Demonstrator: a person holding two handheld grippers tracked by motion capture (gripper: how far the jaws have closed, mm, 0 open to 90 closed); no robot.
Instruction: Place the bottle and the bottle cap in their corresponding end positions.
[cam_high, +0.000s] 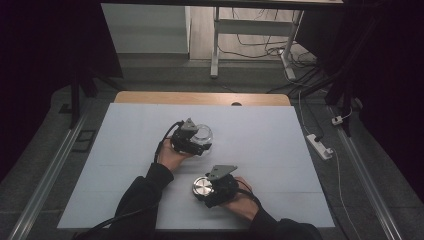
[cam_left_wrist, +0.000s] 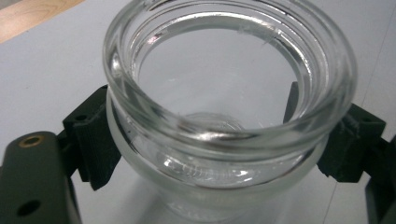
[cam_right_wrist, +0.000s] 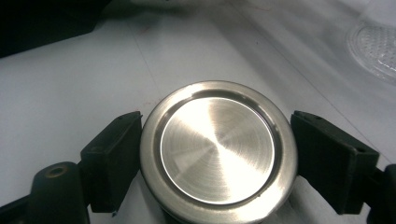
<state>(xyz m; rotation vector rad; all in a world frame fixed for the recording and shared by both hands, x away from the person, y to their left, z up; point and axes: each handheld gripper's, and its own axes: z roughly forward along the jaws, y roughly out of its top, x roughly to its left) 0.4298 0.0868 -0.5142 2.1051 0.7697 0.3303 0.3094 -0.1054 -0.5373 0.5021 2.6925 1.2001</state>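
A clear glass jar (cam_high: 204, 133) with a thick rim stands open-mouthed near the middle of the white table. My left gripper (cam_high: 201, 142) is shut on it. In the left gripper view its black pads (cam_left_wrist: 93, 140) press the jar (cam_left_wrist: 224, 158) just below the rim on both sides. Nearer the front edge, my right gripper (cam_high: 203, 190) is shut on a round brushed-metal lid (cam_high: 201, 188). The right gripper view has that lid (cam_right_wrist: 217, 151) flat between the two pads (cam_right_wrist: 114, 158), top face up, just over the table. The jar's textured glass (cam_right_wrist: 373, 46) appears at upper right there.
A white sheet (cam_high: 280, 150) covers the table, with a wooden strip (cam_high: 200, 98) along the far edge. On the floor to the right lies a white power strip (cam_high: 320, 146) with cables. A desk frame (cam_high: 216, 45) stands beyond the table.
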